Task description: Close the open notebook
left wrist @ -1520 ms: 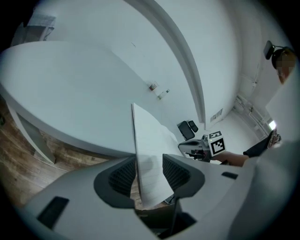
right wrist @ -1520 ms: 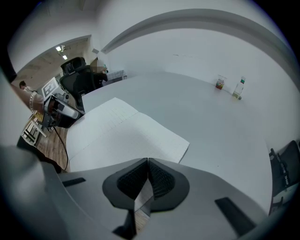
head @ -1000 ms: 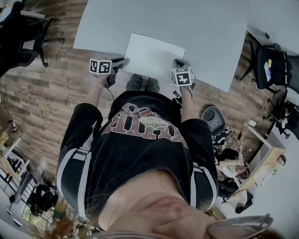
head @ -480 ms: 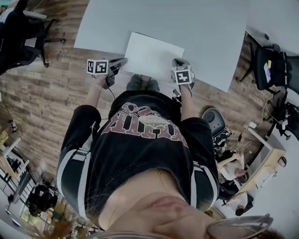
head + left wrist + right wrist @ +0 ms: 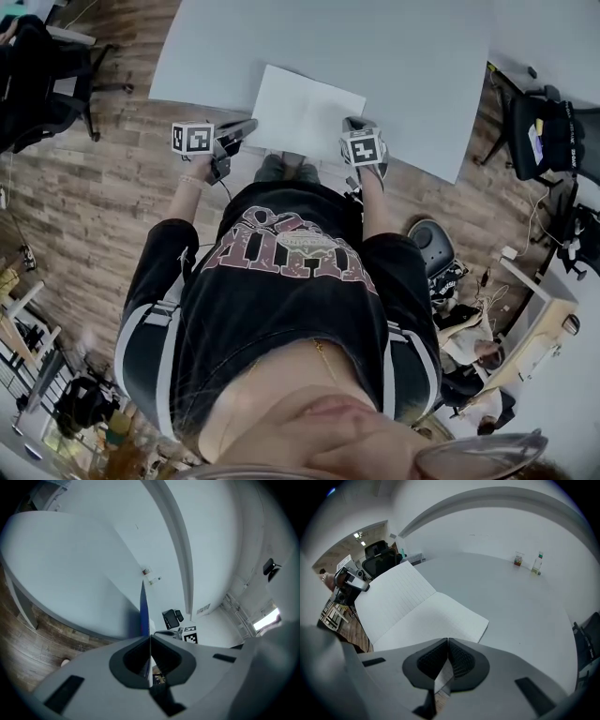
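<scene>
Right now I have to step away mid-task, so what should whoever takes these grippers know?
Left gripper: jaws have just closed, shut on the blue left cover edge of the notebook.
Right gripper: shut on its near right page edge.
Notebook lies open at the near edge of the table; left half looks slightly raised.
Done: both grips. To do: fold the left half over onto the right, release.
</scene>
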The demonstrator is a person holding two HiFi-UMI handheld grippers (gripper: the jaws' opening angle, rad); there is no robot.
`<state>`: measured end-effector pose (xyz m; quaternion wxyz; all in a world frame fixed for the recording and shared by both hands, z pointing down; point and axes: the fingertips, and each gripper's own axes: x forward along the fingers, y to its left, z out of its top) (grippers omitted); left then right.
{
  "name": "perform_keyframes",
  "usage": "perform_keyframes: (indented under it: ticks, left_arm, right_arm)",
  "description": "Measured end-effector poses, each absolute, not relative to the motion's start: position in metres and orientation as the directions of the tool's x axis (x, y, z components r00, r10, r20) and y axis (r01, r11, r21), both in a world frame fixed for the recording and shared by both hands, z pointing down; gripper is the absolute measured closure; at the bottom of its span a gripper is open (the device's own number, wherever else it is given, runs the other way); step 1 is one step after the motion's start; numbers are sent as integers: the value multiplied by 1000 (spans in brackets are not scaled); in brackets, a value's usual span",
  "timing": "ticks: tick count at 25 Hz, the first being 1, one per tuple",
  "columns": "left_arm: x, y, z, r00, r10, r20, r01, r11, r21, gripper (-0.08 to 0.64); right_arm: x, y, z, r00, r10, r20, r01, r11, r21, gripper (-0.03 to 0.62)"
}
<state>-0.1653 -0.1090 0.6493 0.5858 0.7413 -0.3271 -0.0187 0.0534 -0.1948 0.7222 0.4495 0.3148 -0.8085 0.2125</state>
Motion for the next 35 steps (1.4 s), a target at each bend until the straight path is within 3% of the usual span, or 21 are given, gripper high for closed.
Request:
perform_keyframes:
  ticks: [35]
  left_arm:
    - [-86,-114,604,841,-503,199,-333,-190,924,506]
  right_arm:
    - [64,-194,720,-440,-304,845,-672,736,-85,572]
